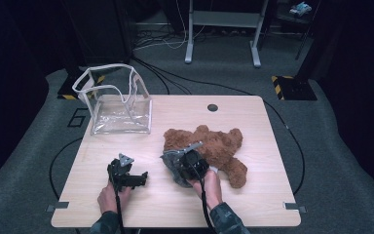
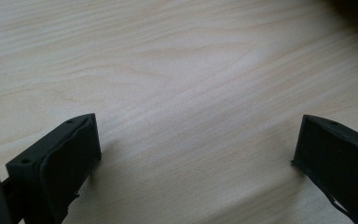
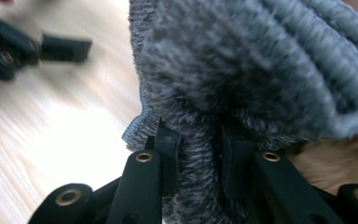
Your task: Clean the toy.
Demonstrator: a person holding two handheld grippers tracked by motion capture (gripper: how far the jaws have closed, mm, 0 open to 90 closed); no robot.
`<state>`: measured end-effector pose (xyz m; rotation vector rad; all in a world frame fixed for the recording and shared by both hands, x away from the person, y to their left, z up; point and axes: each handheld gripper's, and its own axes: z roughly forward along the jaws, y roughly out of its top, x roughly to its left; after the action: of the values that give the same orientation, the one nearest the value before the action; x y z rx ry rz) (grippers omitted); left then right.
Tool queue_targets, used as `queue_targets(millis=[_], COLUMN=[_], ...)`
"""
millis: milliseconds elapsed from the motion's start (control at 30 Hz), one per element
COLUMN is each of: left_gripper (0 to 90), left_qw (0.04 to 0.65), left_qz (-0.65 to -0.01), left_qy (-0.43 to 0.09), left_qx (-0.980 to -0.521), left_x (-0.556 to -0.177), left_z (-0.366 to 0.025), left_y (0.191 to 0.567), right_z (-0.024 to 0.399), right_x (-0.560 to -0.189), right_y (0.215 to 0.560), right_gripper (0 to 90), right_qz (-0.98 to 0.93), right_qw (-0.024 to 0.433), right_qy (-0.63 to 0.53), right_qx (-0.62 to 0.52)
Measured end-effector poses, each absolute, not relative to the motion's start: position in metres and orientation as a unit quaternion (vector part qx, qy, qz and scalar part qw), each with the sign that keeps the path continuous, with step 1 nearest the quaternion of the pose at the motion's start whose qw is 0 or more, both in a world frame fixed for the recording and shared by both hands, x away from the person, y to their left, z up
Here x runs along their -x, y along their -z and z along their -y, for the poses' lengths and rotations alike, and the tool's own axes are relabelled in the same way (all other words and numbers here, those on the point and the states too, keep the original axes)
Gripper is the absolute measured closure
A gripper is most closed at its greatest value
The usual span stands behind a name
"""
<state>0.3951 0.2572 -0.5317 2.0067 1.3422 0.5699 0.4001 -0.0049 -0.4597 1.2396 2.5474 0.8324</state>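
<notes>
Nearest the person, L gripper [image 1: 139, 179] rests on the table [image 1: 253, 204] w/ jaws spread wide, bare wood between them in the left gripper view. Just beside it, R gripper [image 3: 192, 154] pinches a fold of grey knit fabric [image 3: 242, 70], pads pressed in on both sides. The fabric sits at the near-left edge of the brown teddy bear [image 1: 219, 146], which lies mid-table. Farther back left, clear plastic bag [image 1: 119, 102] stands open at the table's far corner.
</notes>
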Motion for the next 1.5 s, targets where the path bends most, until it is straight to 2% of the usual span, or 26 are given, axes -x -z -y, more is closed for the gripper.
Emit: queue_targets(millis=[233,367,533,733,900,1300,1333,1500], left_gripper=[0.0,0.0,0.0,0.0,0.0,0.0,0.0,0.0], left_qw=[0.325,0.325,0.326,0.325,0.326,0.325,0.326,0.326], left_qz=[-0.512,-0.513,-0.513,-0.513,-0.513,-0.513,-0.514,-0.513], left_qy=[-0.217,-0.218,-0.218,-0.218,-0.218,-0.218,-0.218,-0.218], left_qx=[-0.765,-0.764,-0.764,-0.764,-0.764,-0.764,-0.763,-0.763], left_x=[-0.395,-0.395,-0.395,-0.395,-0.395,-0.395,-0.395,-0.395], left_z=[-0.257,-0.257,-0.257,-0.257,-0.257,-0.257,-0.257,-0.257], left_y=[0.532,0.532,0.532,0.532,0.532,0.532,0.532,0.532], right_z=[0.006,0.014,0.026,0.029,0.024,0.006,0.005,0.009], right_x=[-0.395,-0.390,-0.392,-0.403,-0.414,-0.399,-0.397,-0.397], right_y=[0.472,0.450,0.407,0.395,0.411,0.461,0.471,0.474], right_gripper=[72.2,72.1,72.1,72.1,72.2,72.5,72.5,72.4], right_qz=[-0.866,-0.857,-0.838,-0.826,-0.830,-0.858,-0.859,-0.861], right_qw=[0.075,0.086,0.133,0.151,0.144,0.109,0.093,0.085], right_qy=[-0.268,-0.298,-0.340,-0.342,-0.331,-0.286,-0.280,-0.280], right_qx=[-0.416,-0.412,-0.406,-0.422,-0.425,-0.414,-0.418,-0.416])
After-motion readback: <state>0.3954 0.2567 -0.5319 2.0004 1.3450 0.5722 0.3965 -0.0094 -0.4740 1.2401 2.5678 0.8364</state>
